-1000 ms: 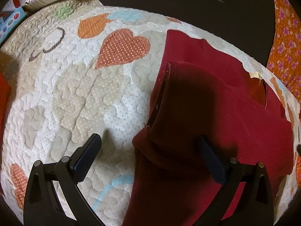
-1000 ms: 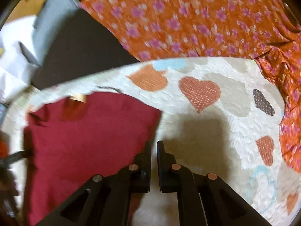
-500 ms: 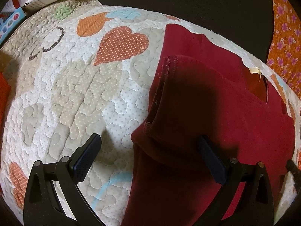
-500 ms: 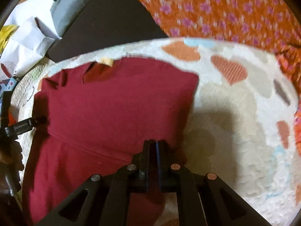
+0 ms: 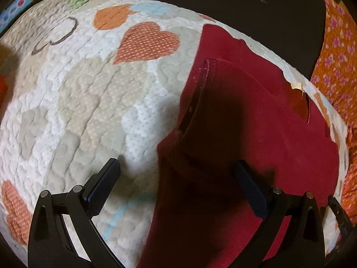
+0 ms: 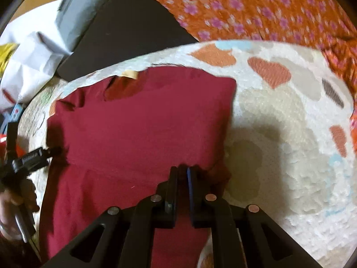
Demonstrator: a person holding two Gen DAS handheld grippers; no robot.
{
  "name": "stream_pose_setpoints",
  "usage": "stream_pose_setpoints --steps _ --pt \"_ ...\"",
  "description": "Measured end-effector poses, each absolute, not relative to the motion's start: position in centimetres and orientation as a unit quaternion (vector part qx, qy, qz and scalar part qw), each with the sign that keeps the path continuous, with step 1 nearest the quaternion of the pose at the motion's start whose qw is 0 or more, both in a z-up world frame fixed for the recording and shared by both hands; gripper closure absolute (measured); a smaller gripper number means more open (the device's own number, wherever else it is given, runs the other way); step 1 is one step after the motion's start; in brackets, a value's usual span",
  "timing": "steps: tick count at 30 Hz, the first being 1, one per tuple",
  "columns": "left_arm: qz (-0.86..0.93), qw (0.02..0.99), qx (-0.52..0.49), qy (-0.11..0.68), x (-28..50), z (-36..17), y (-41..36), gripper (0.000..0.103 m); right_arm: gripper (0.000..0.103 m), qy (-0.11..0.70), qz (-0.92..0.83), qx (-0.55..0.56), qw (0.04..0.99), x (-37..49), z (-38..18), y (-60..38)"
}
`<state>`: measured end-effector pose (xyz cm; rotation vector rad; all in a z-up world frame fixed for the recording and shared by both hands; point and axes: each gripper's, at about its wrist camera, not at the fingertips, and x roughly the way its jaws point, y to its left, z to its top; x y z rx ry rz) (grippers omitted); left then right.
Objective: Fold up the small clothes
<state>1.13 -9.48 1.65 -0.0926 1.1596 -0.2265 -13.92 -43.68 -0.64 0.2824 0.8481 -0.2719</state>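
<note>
- The left gripper stands wide open and grips nothing; one finger rests on the heart-patterned quilted mat, the other on the dark red knit garment, apparently pinning its sleeve fold.
- The right gripper is nearly closed, pinching the garment's folded right edge.
- Only the right view shows a hand.

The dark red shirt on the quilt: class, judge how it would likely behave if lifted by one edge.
The dark red shirt would probably droop limply: its folded-over sleeve already sags and wrinkles. It seems light, lying flat on the quilt. It would likely drag rather than slide, since both fabrics look textured.
</note>
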Motion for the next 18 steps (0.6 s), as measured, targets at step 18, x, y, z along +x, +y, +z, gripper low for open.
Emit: stream_pose_setpoints --steps 18 --pt "-0.144 0.835 -0.039 0.530 -10.2 5.7 -4.3 0.001 0.088 0.467 -0.083 0.101 0.875 -17.9 -4.3 -36.3"
